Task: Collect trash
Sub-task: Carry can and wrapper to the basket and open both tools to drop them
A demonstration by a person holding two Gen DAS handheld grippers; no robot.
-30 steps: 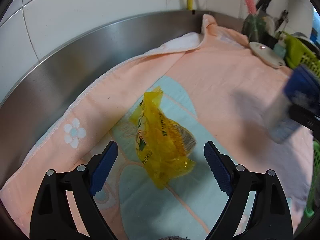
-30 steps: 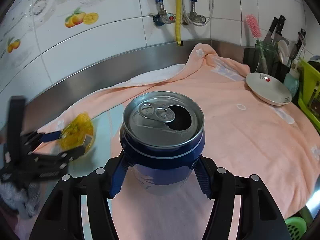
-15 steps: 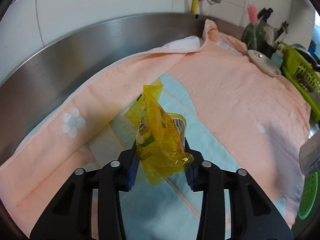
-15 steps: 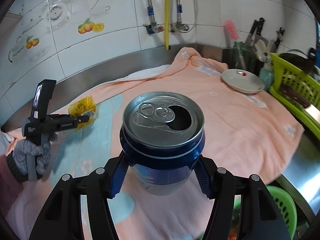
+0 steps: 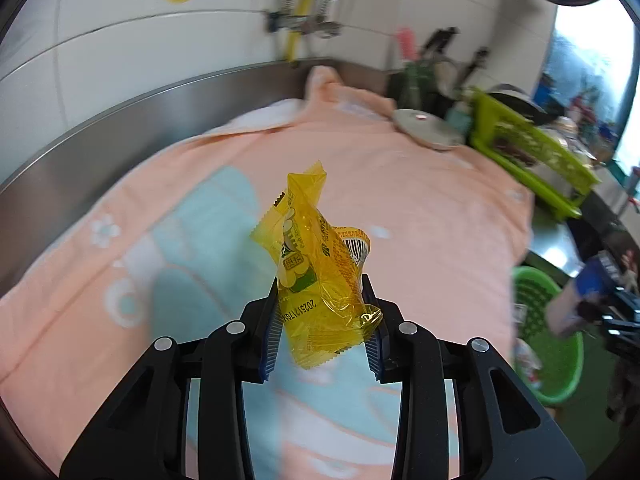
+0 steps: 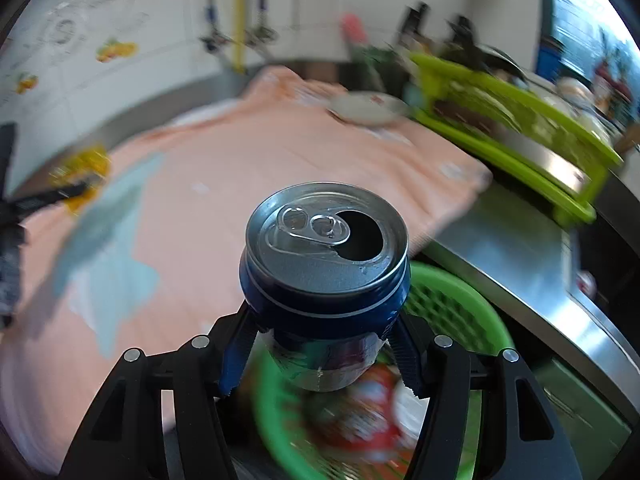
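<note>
My left gripper [image 5: 322, 328] is shut on a yellow snack wrapper [image 5: 316, 276] and holds it up above the peach towel [image 5: 400, 184]. My right gripper [image 6: 320, 354] is shut on an open blue drink can [image 6: 326, 272] and holds it over a green basket [image 6: 460, 320] beyond the counter's edge; red and white trash [image 6: 372, 412] lies in the basket. The basket [image 5: 560, 368] and the can [image 5: 580, 292] also show at the right of the left wrist view. The wrapper [image 6: 82, 172] shows blurred at the left of the right wrist view.
A white plate [image 5: 428, 130] sits at the towel's far end. A lime green dish rack [image 5: 528, 152] stands at the right. A utensil holder with knives and a pink brush [image 5: 420, 64] is in the back corner. Steel counter edge [image 6: 520, 276] runs right of the basket.
My left gripper closed on the wrapper and lifted it off the towel. My right gripper carried the can to the right, off the towel and over the green basket.
</note>
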